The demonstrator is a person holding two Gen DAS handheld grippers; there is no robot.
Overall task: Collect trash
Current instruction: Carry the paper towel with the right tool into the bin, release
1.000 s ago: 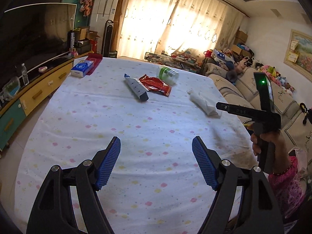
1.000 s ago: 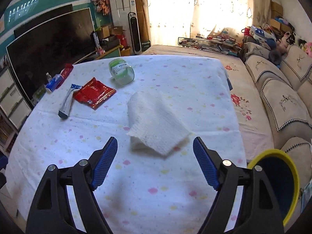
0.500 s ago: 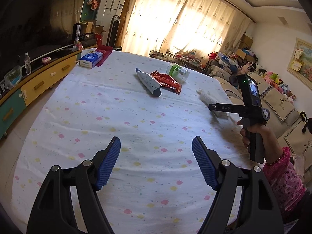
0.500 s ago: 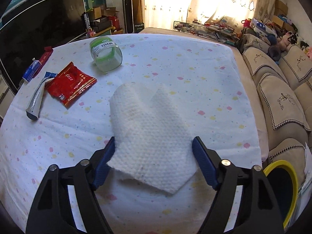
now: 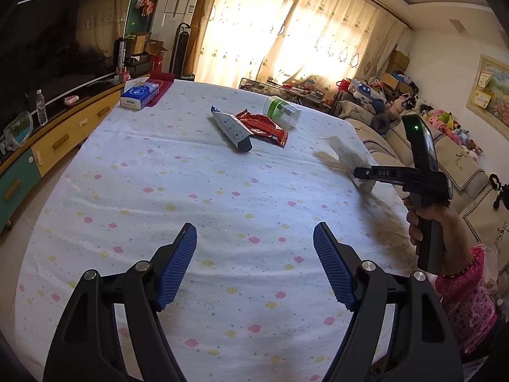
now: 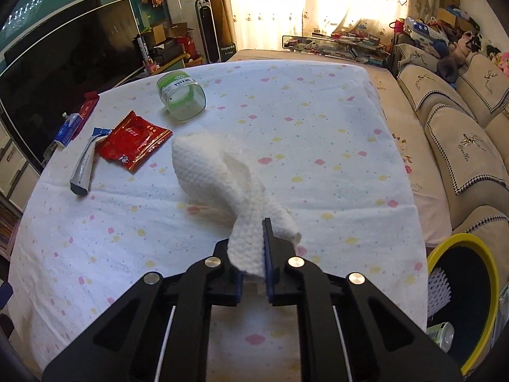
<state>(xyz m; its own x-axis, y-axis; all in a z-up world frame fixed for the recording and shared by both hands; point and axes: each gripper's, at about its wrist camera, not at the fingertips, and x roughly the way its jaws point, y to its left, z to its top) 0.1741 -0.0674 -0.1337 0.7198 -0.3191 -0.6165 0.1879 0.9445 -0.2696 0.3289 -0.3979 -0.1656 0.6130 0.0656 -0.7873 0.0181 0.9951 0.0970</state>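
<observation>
My right gripper (image 6: 253, 245) is shut on the near end of a white paper towel (image 6: 213, 172); the towel's far end still rests on the table. The towel (image 5: 348, 156) and the right gripper (image 5: 369, 172) also show in the left wrist view at the table's right edge. A red snack wrapper (image 6: 133, 143), a grey tube (image 6: 84, 167) and a clear jar with a green lid (image 6: 181, 98) lie farther back. My left gripper (image 5: 254, 254) is open and empty above the near part of the table.
A yellow-rimmed bin (image 6: 461, 296) holding some trash stands right of the table (image 6: 318, 127). A blue tissue box (image 5: 140, 95) sits at the far left corner. A sofa (image 6: 461, 127) runs along the right, a TV cabinet (image 5: 47, 140) along the left.
My right gripper moved forward over the towel and closed on its near end, bunching and lifting it. My left gripper drifted slightly and stayed open.
</observation>
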